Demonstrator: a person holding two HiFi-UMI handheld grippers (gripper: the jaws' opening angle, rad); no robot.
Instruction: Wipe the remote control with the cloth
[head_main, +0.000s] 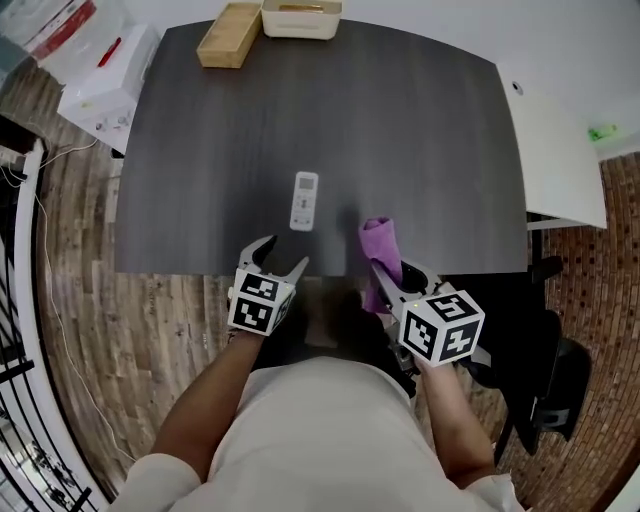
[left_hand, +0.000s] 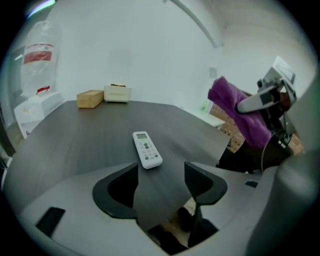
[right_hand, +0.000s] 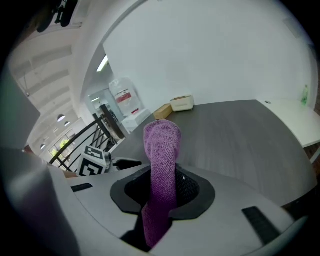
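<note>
Purple cloth pinched in right claw; white remote flat.

White remote, slim, buttons up, lies flat at centre of the head view; purple cloth, bunched into a strip, stands lower right of it, clamped in right gripper

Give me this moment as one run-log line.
phase: before wiping | left hand-held gripper: open, empty, just short of remote control | right hand-held gripper: shut on cloth | remote control: flat on table, untouched
</note>
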